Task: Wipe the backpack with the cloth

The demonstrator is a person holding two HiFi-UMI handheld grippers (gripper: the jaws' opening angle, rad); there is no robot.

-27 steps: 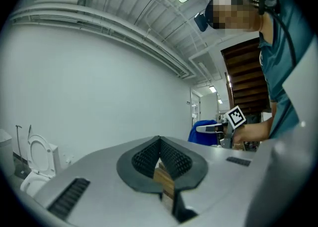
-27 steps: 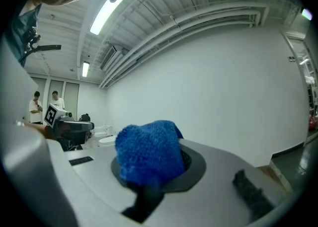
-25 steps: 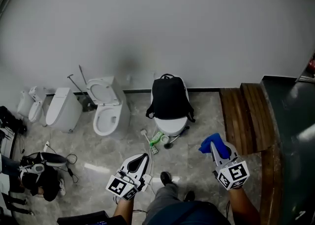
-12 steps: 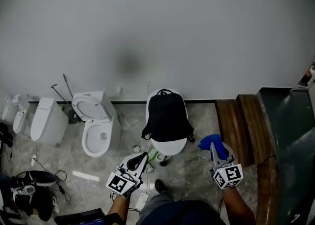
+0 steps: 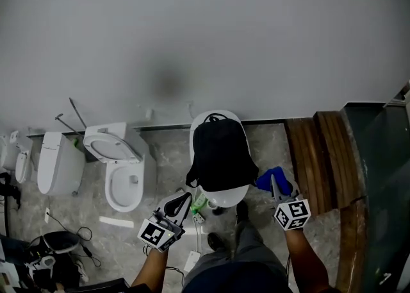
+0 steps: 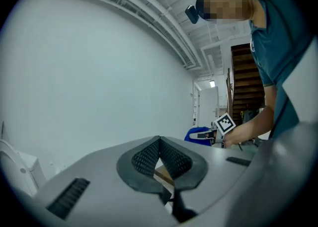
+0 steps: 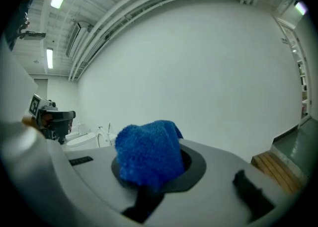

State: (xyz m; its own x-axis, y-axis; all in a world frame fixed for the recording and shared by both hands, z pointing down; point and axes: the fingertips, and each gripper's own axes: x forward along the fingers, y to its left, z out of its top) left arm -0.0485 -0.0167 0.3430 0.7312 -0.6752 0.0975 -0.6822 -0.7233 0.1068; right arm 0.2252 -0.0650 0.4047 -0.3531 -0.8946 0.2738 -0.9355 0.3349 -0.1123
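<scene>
floor [image 5: 160, 157]: grey marbled tile. You stand on it facing a plain white wall [image 5: 205, 41], with an open toilet [image 5: 122, 179] to your left and a wooden step [image 5: 314, 157] to your right.

closed toilet [image 5: 225, 197]: white, directly in front of you. It carries the task's thing.

backpack [image 5: 221, 154]: black and upright on that closed toilet, with its top handle toward the wall. In the head view it sits between your 2 grippers. Nothing touches it, so I judge you are at the approach step and wiping has not begun.

left gripper [image 5: 182, 199]: your forearm comes up from the bottom edge and the gripper angles forward and right, near the backpack's lower left corner. Its own view shows the 2 ribbed fingers [image 6: 171, 156] pressed together at the tips with nothing caught between them. It could steady the bag, but you would have to part the fingers first.

right gripper [image 5: 275, 189]: it is held level and points at the wall, just beside the backpack's lower right edge, with its marker cube toward you. The fingers are clamped on the cloth.

cloth [image 7: 149, 154]: blue and bunched, bulging out past the fingertips, and apart from the bag. Next, I judge, swing it left onto the black fabric and press lightly, so the bag does not slide off the lid.
</scene>
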